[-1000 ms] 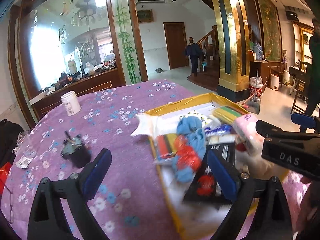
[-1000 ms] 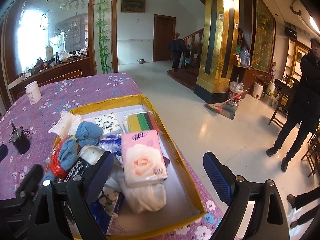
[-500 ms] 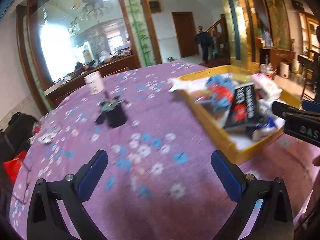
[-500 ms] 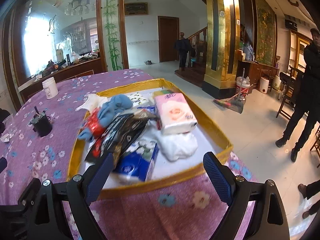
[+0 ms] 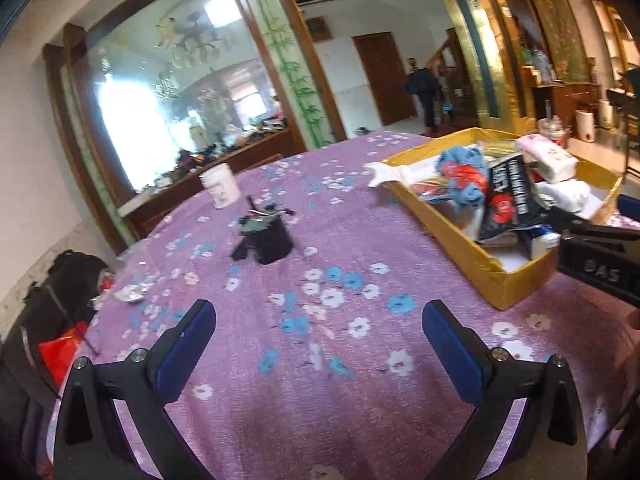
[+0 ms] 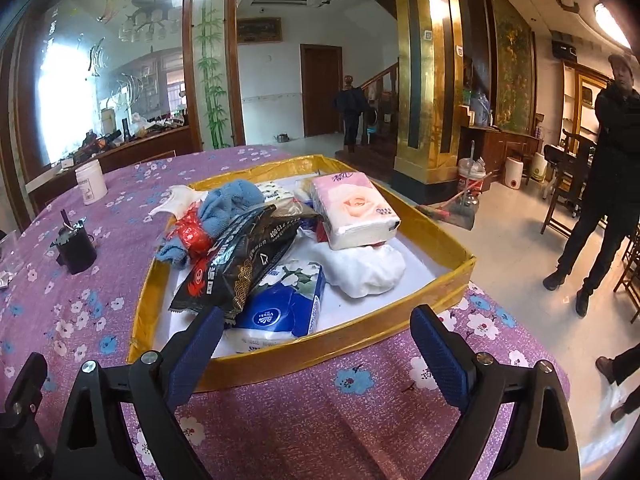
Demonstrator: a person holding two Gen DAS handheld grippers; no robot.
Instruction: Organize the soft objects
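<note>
Gold tray (image 6: 436, 284) on purple-clothed bench (image 5: 320, 360), heaped with soft goods.
Pink tissue pack (image 6: 354, 210), blue towel (image 6: 230, 200), black packet (image 6: 240, 260) inside; left tongs (image 5: 318, 338) and right tongs (image 6: 316, 344) both spread apart, empty, short of tray.

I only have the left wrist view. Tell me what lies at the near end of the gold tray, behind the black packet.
Observer: A blue and white tissue pack lies there, partly under the black packet.
Operator: Report what the pink pack sits on.
Observer: The pink tissue pack rests on a white bag.
Operator: Give me the right gripper's state.
Observer: The right gripper is open and empty, hovering short of the gold tray.
Operator: Say who is nearby.
Observer: A person in dark clothes stands on the floor right of the table.
</note>
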